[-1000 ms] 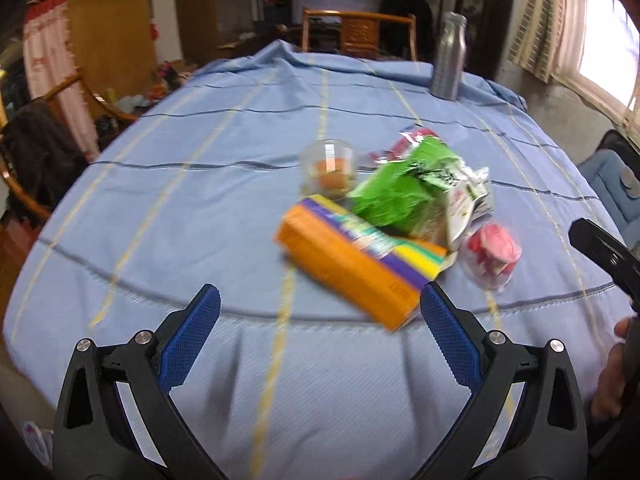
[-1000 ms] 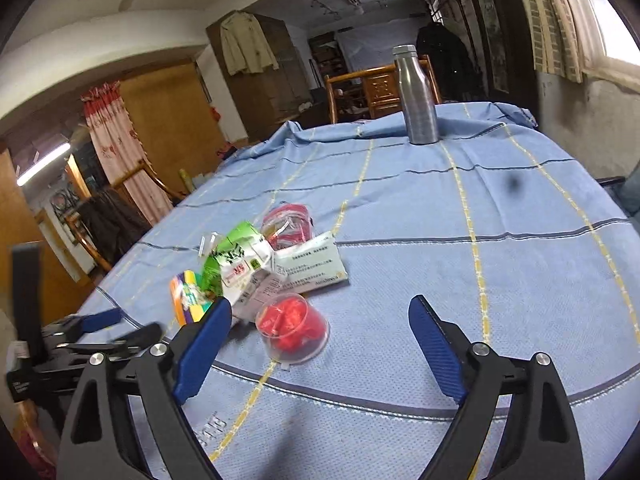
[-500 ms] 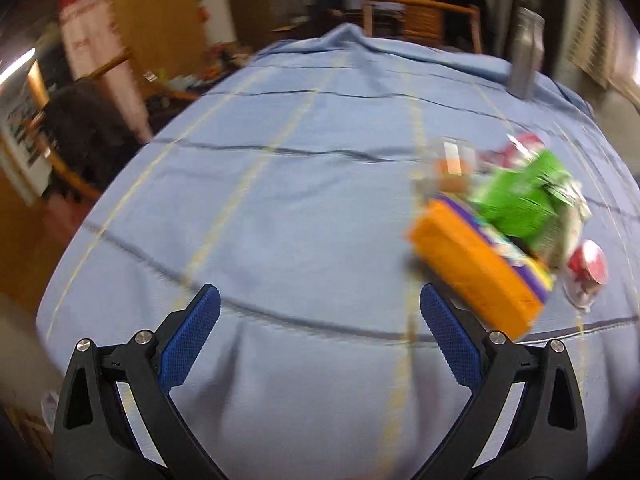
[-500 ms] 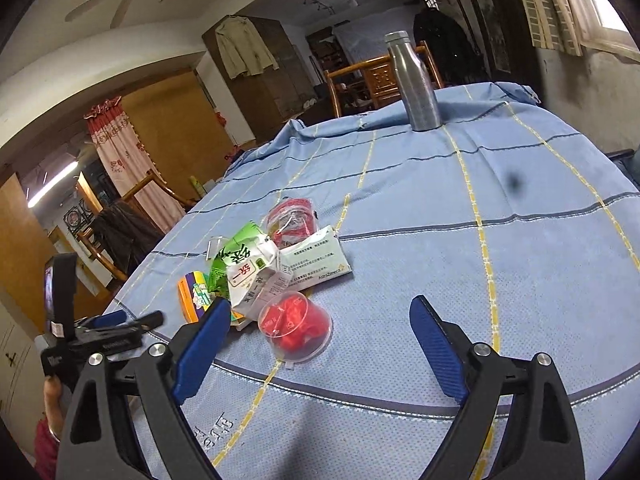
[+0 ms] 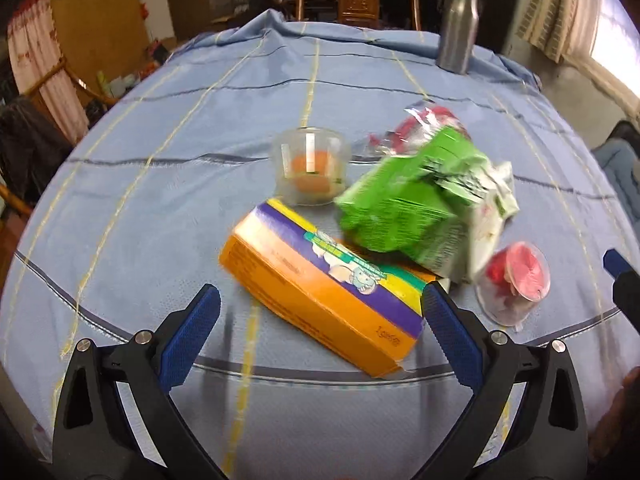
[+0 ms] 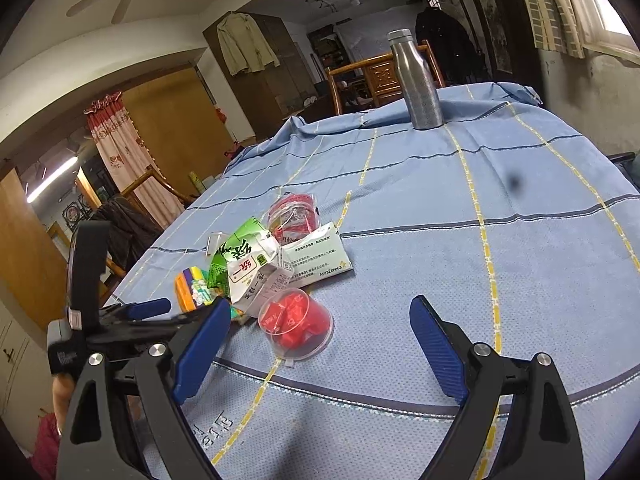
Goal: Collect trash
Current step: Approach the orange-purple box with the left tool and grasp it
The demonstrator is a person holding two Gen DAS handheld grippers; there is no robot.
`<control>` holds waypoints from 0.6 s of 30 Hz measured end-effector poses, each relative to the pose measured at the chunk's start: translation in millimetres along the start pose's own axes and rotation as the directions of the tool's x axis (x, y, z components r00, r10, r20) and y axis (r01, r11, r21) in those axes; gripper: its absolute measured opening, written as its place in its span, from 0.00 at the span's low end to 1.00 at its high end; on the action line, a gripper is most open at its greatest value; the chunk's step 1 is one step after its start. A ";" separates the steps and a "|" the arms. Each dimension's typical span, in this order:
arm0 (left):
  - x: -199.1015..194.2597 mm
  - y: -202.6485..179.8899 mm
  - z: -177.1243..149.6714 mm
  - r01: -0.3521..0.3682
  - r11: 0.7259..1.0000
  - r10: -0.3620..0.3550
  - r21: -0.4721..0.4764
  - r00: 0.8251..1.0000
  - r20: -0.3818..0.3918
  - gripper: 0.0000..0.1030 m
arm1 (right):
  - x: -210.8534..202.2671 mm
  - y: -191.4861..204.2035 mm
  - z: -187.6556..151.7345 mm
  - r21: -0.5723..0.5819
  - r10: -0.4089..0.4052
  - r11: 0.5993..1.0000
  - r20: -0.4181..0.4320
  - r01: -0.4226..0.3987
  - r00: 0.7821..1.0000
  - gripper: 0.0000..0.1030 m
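A pile of trash lies on the blue tablecloth [image 5: 160,208]. An orange and purple box [image 5: 320,292] lies nearest my left gripper [image 5: 316,332], which is open and empty with the box's near end between its fingertips. Behind it are a crumpled green carton [image 5: 404,208], a clear cup with orange inside [image 5: 310,166] and a clear cup with red inside [image 5: 514,284]. In the right wrist view my right gripper [image 6: 320,344] is open and empty just short of the red cup [image 6: 296,322], with the green carton [image 6: 244,264] and a white packet [image 6: 318,256] behind.
A steel bottle [image 5: 458,26] stands at the table's far side, also in the right wrist view [image 6: 418,80]. A wooden chair [image 5: 356,0] stands behind the table. More chairs and clutter are at the left. The left gripper's body [image 6: 92,308] shows left of the pile.
My left gripper swung left away from the pile, then back and closer, so the orange box now lies between its fingertips. My right gripper edged slightly closer to the red cup.
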State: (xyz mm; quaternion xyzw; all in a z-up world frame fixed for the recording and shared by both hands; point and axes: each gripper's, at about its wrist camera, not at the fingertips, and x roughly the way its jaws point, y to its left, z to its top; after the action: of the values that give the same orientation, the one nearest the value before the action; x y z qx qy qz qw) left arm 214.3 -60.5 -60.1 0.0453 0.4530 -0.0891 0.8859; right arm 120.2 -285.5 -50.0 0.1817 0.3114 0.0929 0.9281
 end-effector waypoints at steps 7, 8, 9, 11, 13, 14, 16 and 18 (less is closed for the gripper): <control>-34.6 90.3 -10.1 -0.195 0.975 0.200 -0.104 0.979 0.036 0.93 | -3.9 -0.6 -0.3 -0.003 0.027 1.000 0.022 -0.027 0.999 0.87; -37.5 91.5 -10.9 -0.164 0.979 0.170 -0.120 0.985 0.039 0.93 | -4.7 0.0 -0.5 -0.002 0.028 1.000 0.026 -0.028 0.999 0.87; -39.8 90.6 -10.2 -0.122 0.984 0.128 -0.134 0.991 0.044 0.93 | -5.1 0.5 -0.6 -0.003 0.026 1.000 0.029 -0.026 0.999 0.87; -39.5 74.5 -5.8 -0.019 0.991 0.026 -0.132 0.998 0.052 0.93 | -5.4 1.2 -0.5 -0.006 0.017 1.000 0.030 -0.016 0.999 0.87; -31.7 49.0 1.9 0.025 0.995 -0.020 -0.094 0.999 0.046 0.93 | -5.1 1.4 -0.7 -0.009 0.009 1.000 0.028 -0.008 1.000 0.87; -25.1 32.8 4.8 0.031 0.997 -0.029 -0.069 0.999 0.036 0.93 | -4.5 1.0 -0.6 -0.007 0.007 1.000 0.025 -0.007 1.000 0.87; -15.7 7.5 5.2 0.017 1.000 -0.017 -0.015 0.999 0.027 0.93 | -3.1 -0.9 -0.1 0.001 0.008 1.000 0.018 -0.008 1.000 0.87; -6.6 -17.5 4.2 -0.034 0.998 0.033 0.055 0.999 0.027 0.94 | -1.4 -3.0 0.3 0.011 0.014 1.000 0.010 -0.014 1.000 0.87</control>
State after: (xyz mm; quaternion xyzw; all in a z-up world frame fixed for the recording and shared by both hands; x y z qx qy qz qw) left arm 210.4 -77.6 -52.3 0.0763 0.4377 -0.0874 0.8916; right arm 119.4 -288.8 -50.2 0.1897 0.3060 0.0967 0.9279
